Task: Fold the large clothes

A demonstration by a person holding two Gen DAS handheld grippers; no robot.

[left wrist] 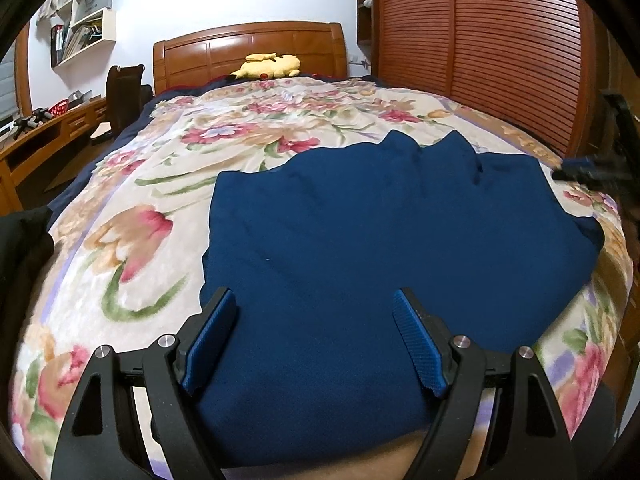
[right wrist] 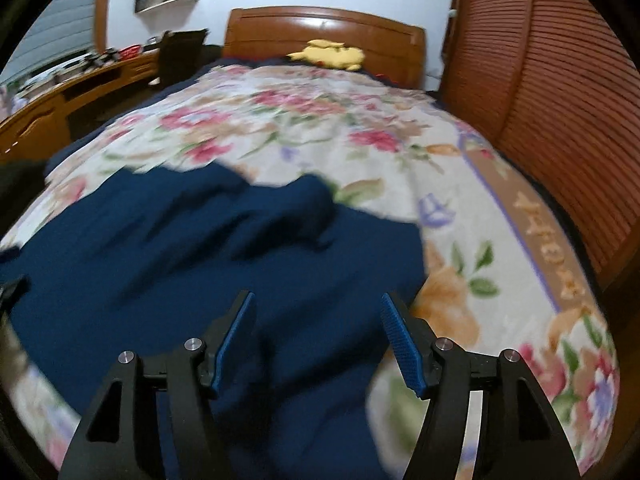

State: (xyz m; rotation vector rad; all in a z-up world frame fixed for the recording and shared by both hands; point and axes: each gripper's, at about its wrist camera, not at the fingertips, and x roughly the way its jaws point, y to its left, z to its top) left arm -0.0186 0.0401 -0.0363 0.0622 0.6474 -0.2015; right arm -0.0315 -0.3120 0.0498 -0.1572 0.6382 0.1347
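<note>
While both grippers hover over the bed:
Garment: navy garment (left wrist: 360, 240) lies flat on floral blanket (left wrist: 132, 208), filling frame centre.
Left gripper (left wrist: 316, 340): jaws spread, garment beneath and between them.
Right gripper (right wrist: 318, 340): jaws spread above garment's lower right edge.

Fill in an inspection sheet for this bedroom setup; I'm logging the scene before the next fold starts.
Surface: floral blanket covers the bed, lying fairly flat.
Job's things: navy garment lies spread on the blanket, already partly folded, far edge bunched into wrinkles.
Clutter: yellow plush toy lies by the headboard; something dark sits at the bed's left edge, unclear what.
Grippers: left gripper open above the garment's near part; right gripper open above its right part, holding nothing.
Cables: nothing seen.
Surroundings: slatted wooden wardrobe on the right, desk and wall shelves on the left.
</note>
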